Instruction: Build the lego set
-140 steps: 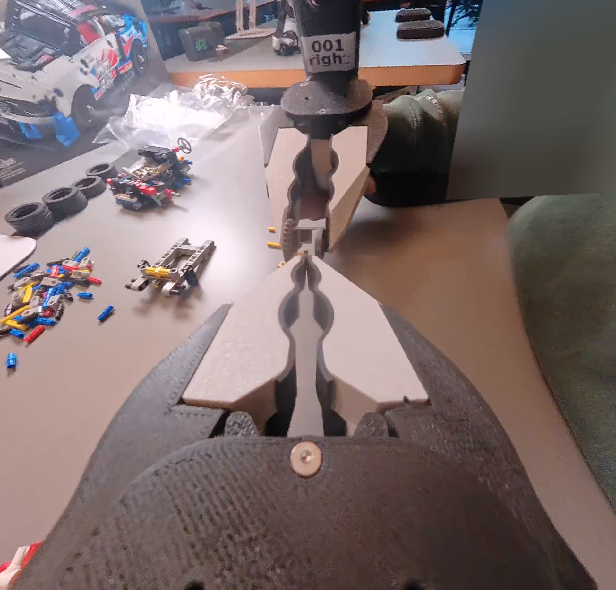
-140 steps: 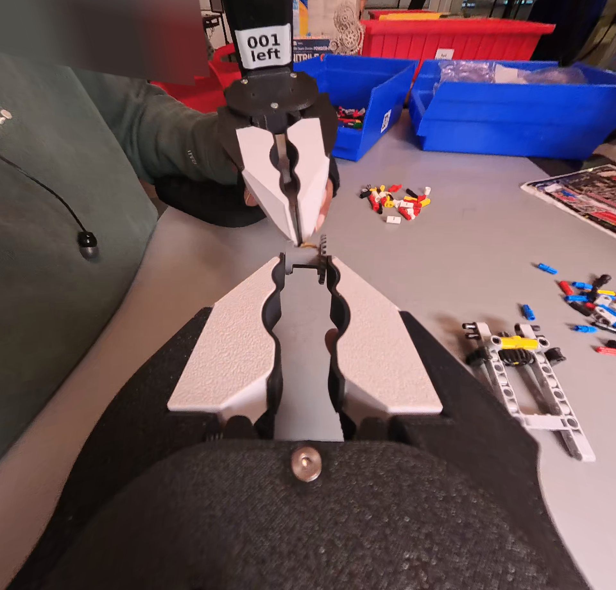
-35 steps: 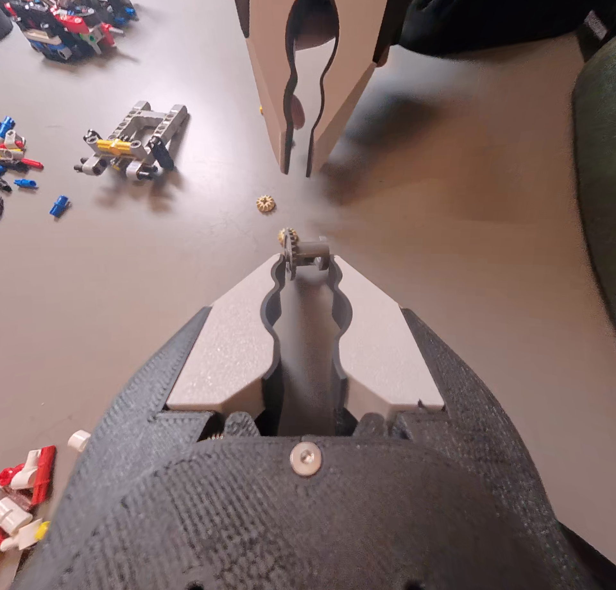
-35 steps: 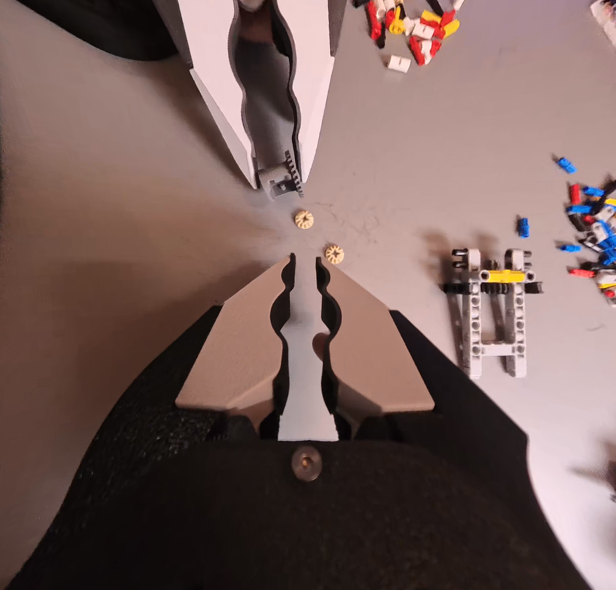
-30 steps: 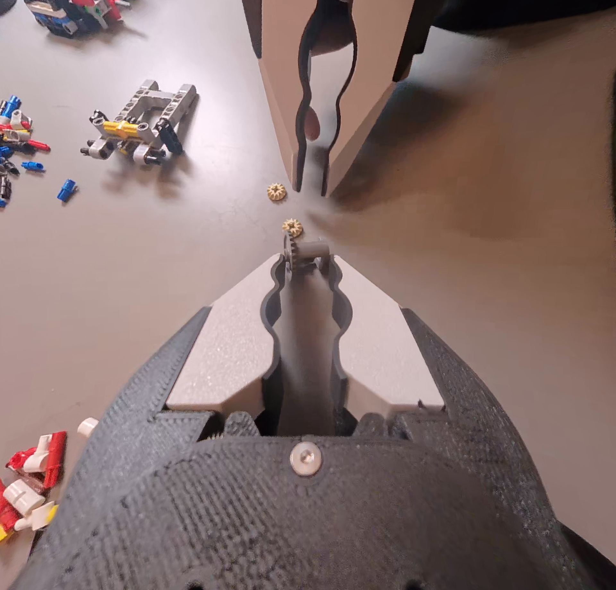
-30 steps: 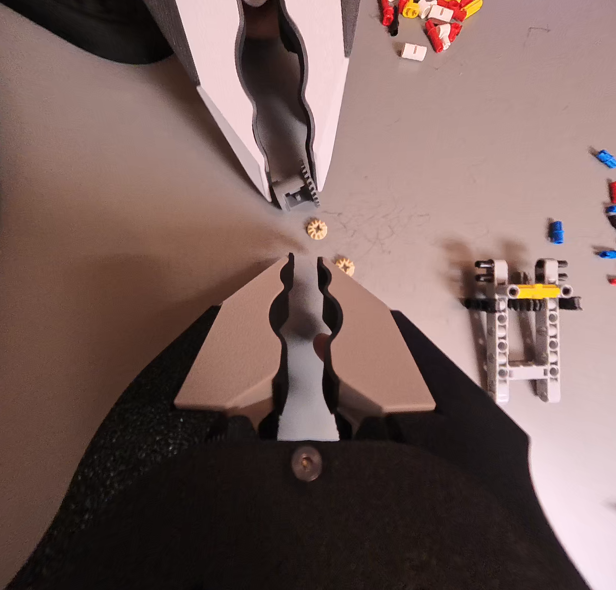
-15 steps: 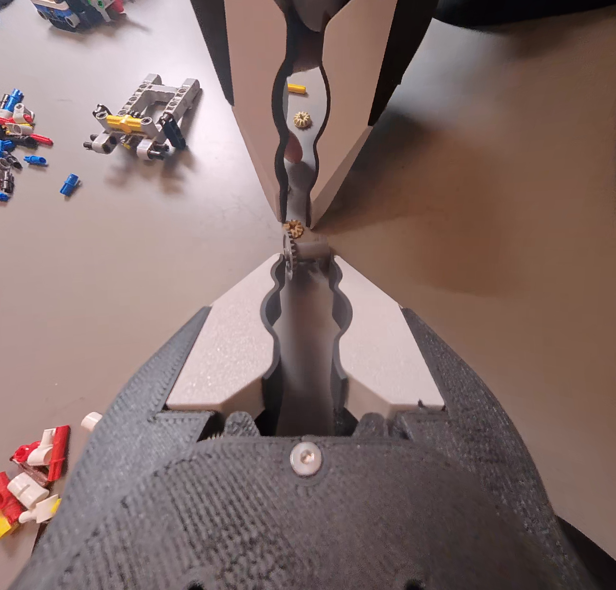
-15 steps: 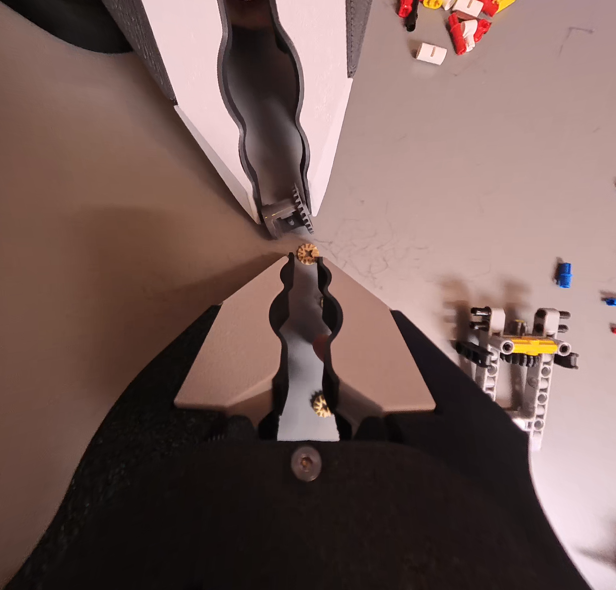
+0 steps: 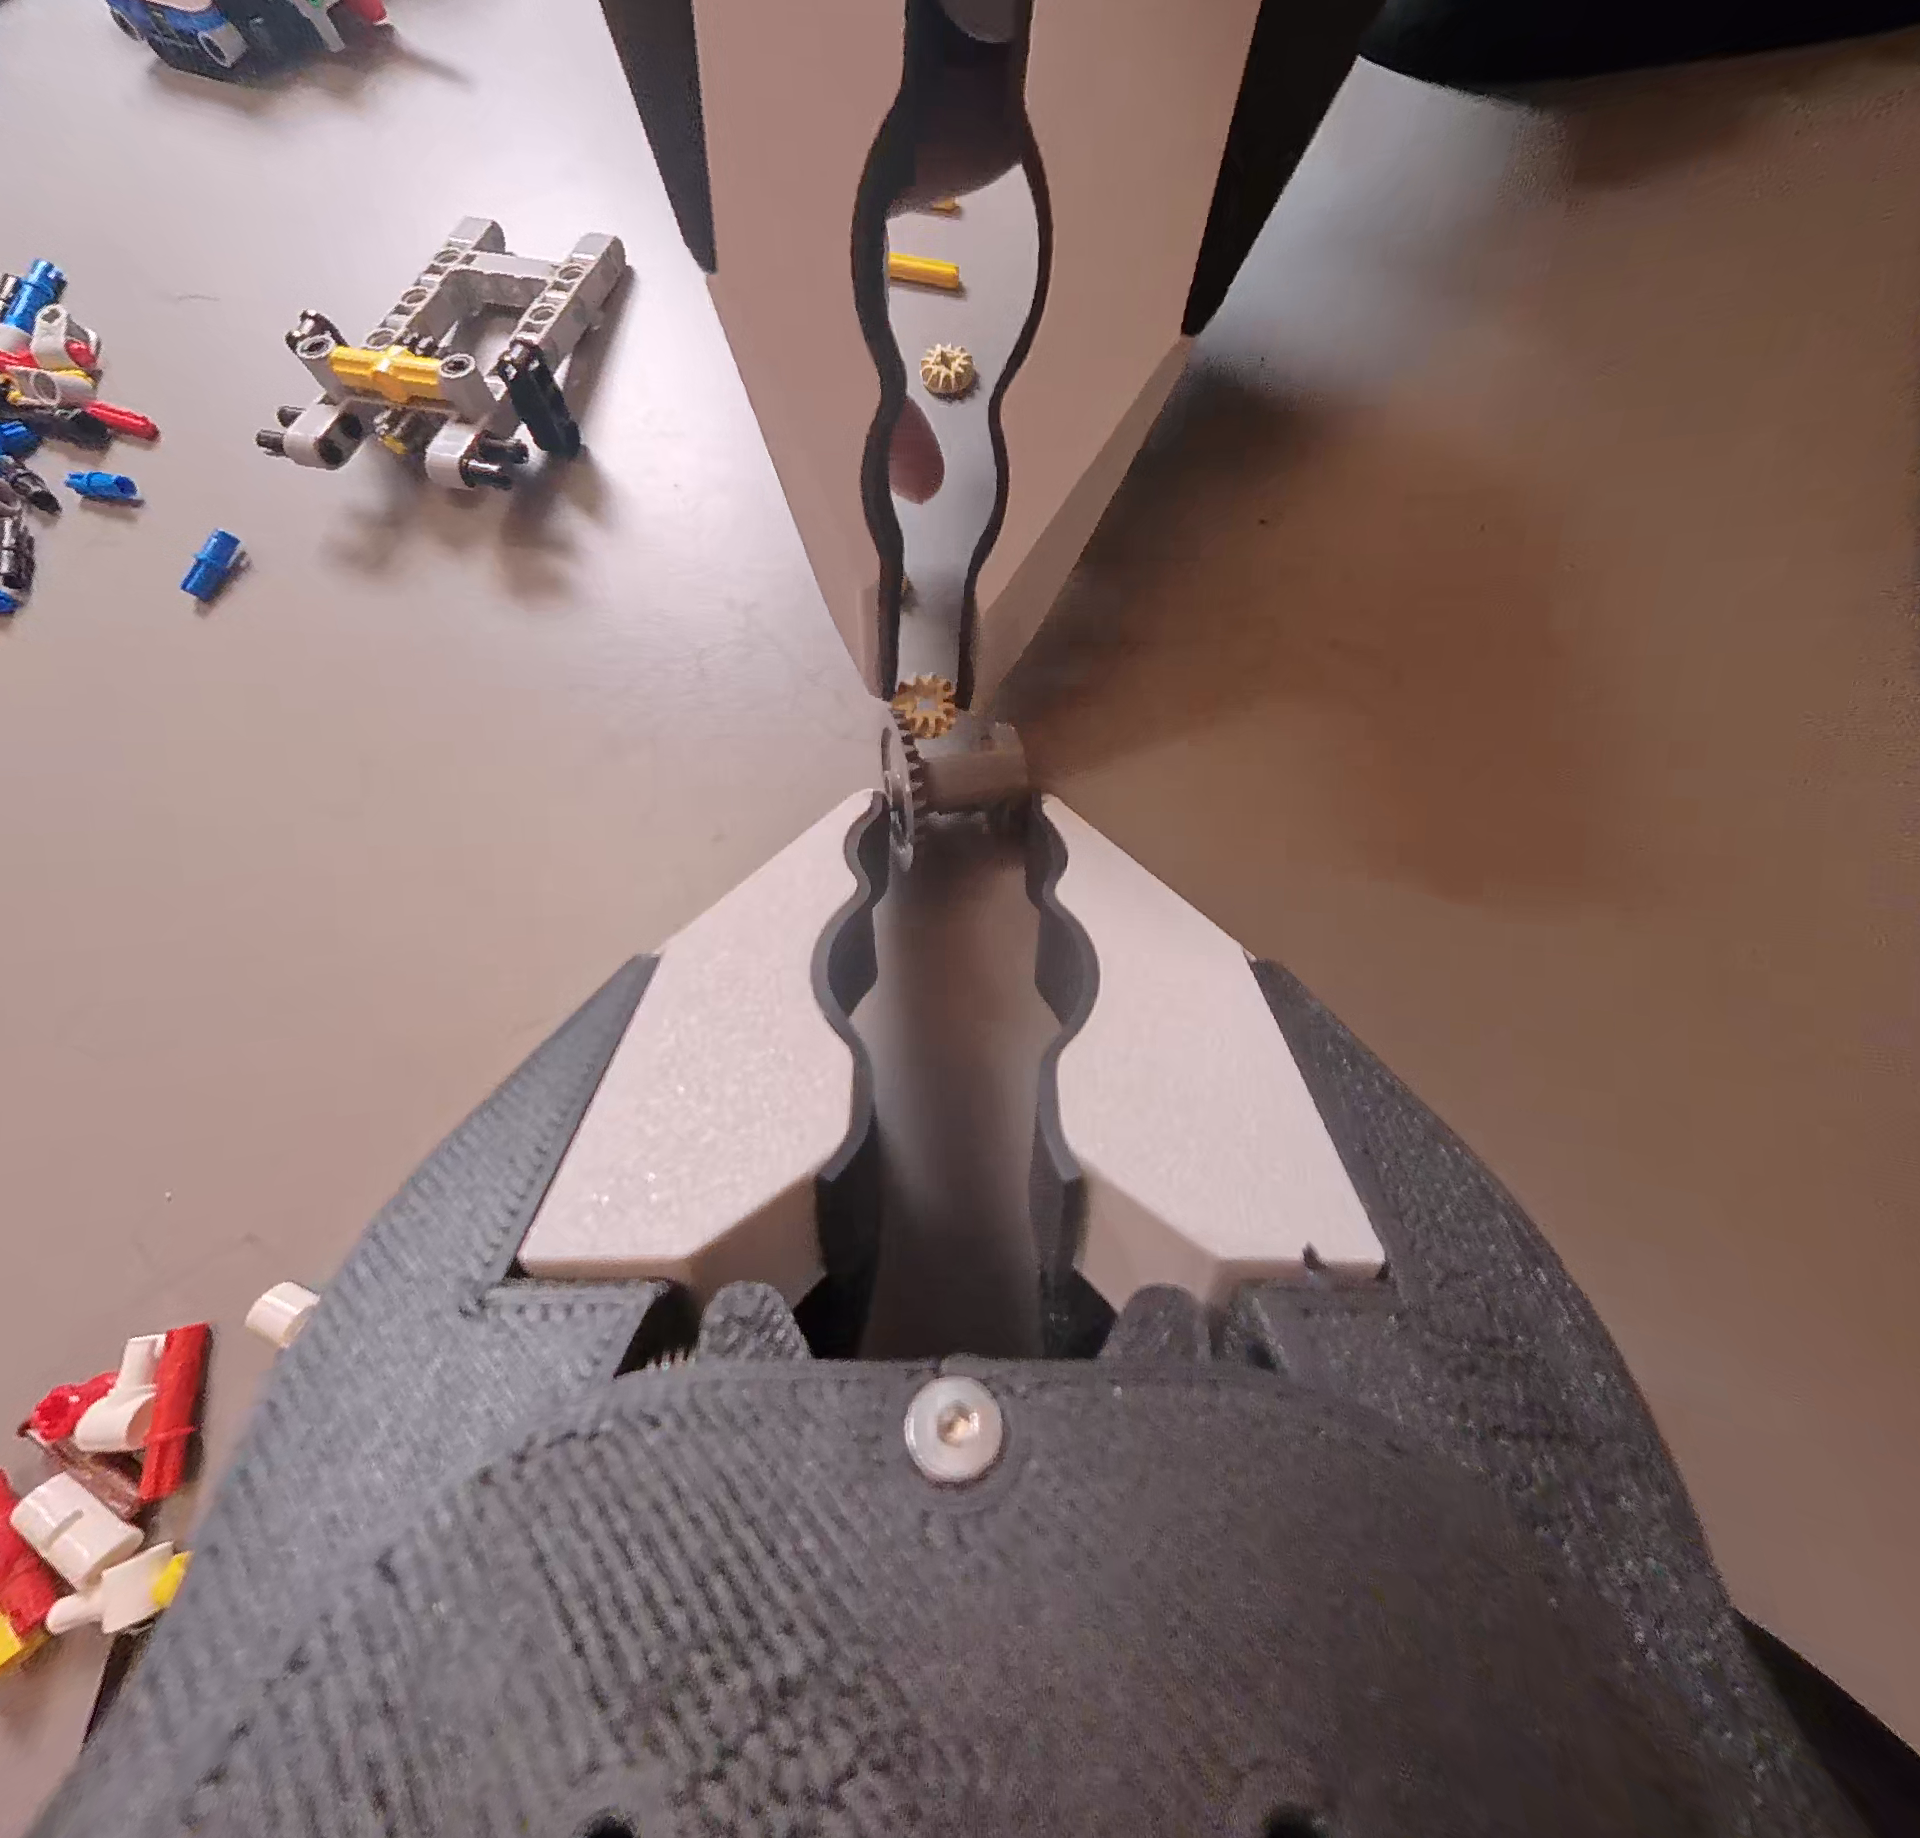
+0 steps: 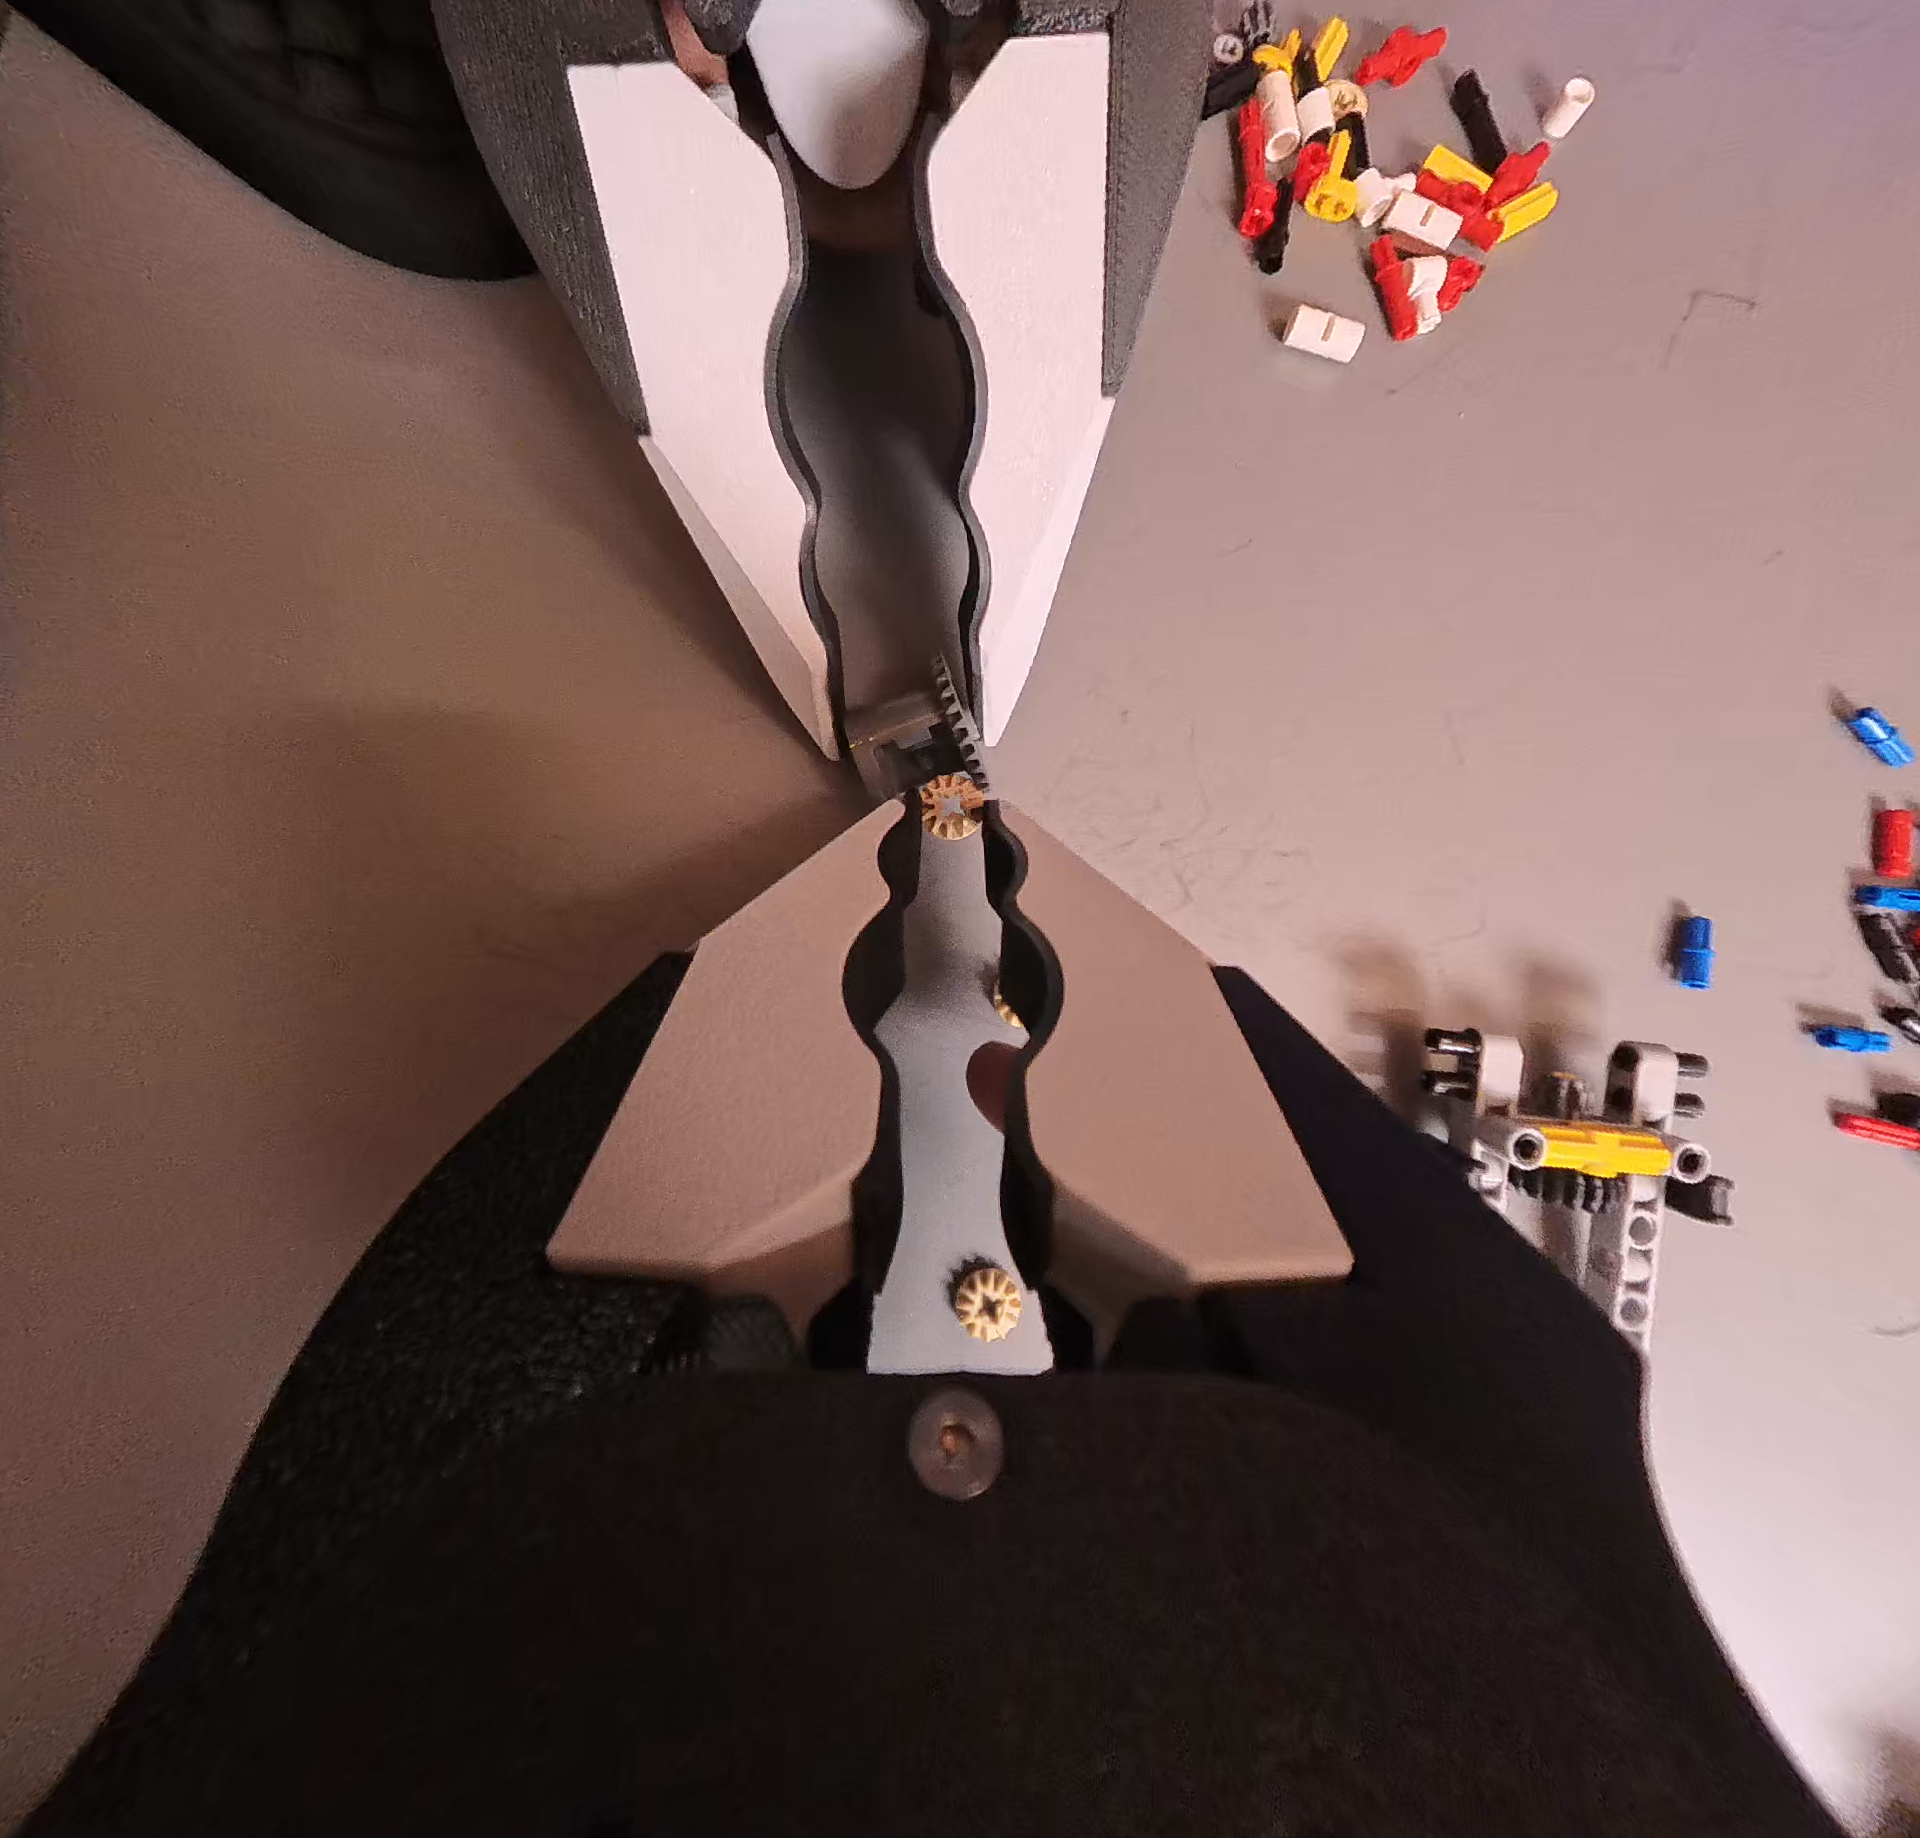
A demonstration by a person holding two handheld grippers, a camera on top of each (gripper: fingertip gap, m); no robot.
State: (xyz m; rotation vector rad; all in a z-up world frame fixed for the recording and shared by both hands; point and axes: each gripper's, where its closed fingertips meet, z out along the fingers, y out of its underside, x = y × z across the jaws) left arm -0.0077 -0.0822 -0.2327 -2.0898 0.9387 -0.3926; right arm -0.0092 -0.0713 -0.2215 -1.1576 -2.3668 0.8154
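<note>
Two grippers meet: our left gripper (image 9: 951, 801) jaws pinch a grey gear piece (image 9: 961, 770); our right gripper (image 10: 951, 817) jaws pinch a tan gear (image 10: 951, 806).

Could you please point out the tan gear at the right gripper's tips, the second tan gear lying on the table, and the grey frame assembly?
tan gear (image 10: 952, 806), right wrist view, its hub.
second tan gear (image 9: 945, 369), left wrist view, its centre.
grey frame assembly (image 9: 499, 284), left wrist view, its crossbar.

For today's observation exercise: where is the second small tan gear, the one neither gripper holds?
The loose tan gear lies on the table, seen in the right wrist view between the right gripper's fingers near their base, beside a yellow pin.
</note>
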